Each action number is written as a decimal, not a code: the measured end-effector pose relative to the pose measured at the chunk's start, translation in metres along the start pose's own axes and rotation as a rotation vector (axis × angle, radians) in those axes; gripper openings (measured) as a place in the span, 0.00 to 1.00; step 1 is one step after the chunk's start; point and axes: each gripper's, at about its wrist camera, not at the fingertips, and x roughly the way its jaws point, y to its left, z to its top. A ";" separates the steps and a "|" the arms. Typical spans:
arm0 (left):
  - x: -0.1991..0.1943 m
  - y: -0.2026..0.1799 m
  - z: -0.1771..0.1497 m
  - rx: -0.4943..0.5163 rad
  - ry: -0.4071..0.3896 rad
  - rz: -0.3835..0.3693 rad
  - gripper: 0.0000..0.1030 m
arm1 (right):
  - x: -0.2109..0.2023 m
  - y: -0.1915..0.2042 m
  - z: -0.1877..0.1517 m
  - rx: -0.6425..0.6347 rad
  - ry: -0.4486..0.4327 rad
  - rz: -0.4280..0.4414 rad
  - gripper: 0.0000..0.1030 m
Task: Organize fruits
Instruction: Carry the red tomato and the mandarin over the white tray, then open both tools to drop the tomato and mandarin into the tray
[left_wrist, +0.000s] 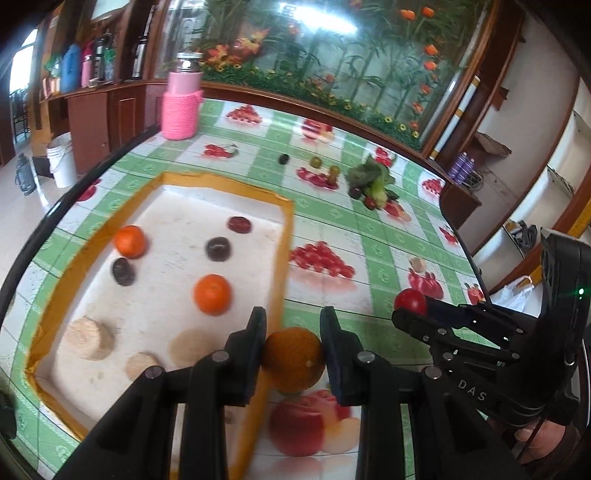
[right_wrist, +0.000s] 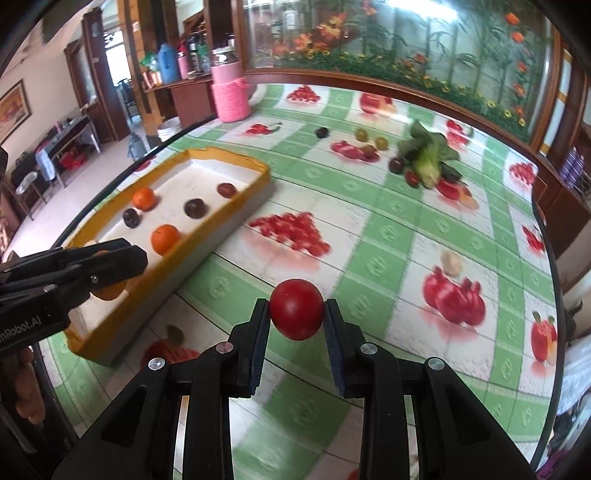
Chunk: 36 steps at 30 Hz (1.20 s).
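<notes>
My left gripper (left_wrist: 293, 354) is shut on an orange (left_wrist: 293, 360), held just above the near right edge of the white foam tray (left_wrist: 284, 236) with its orange rim. My right gripper (right_wrist: 296, 314) is shut on a red round fruit (right_wrist: 296, 309), held above the tablecloth to the right of the tray (right_wrist: 258, 192). The tray holds two oranges (left_wrist: 212, 294) (left_wrist: 129, 240) and three dark plums (left_wrist: 218, 248). In the right wrist view the left gripper (right_wrist: 122, 269) hangs over the tray's near end. The right gripper and its fruit (left_wrist: 410, 301) show at right in the left wrist view.
Several small loose fruits (left_wrist: 316, 162) and a leafy green vegetable (left_wrist: 373, 181) lie far across the table. A pink knit-covered jar (left_wrist: 182, 99) stands at the far left corner. The round table's edge (left_wrist: 465, 254) curves at right. Cabinets and a planter wall stand behind.
</notes>
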 end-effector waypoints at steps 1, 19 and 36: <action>-0.002 0.007 0.002 -0.011 -0.005 0.008 0.32 | 0.002 0.006 0.005 -0.009 -0.002 0.008 0.28; -0.001 0.108 0.025 -0.153 -0.024 0.159 0.32 | 0.062 0.078 0.093 -0.087 -0.013 0.128 0.28; 0.051 0.094 0.033 -0.043 0.075 0.086 0.32 | 0.151 0.098 0.136 -0.206 0.104 0.131 0.28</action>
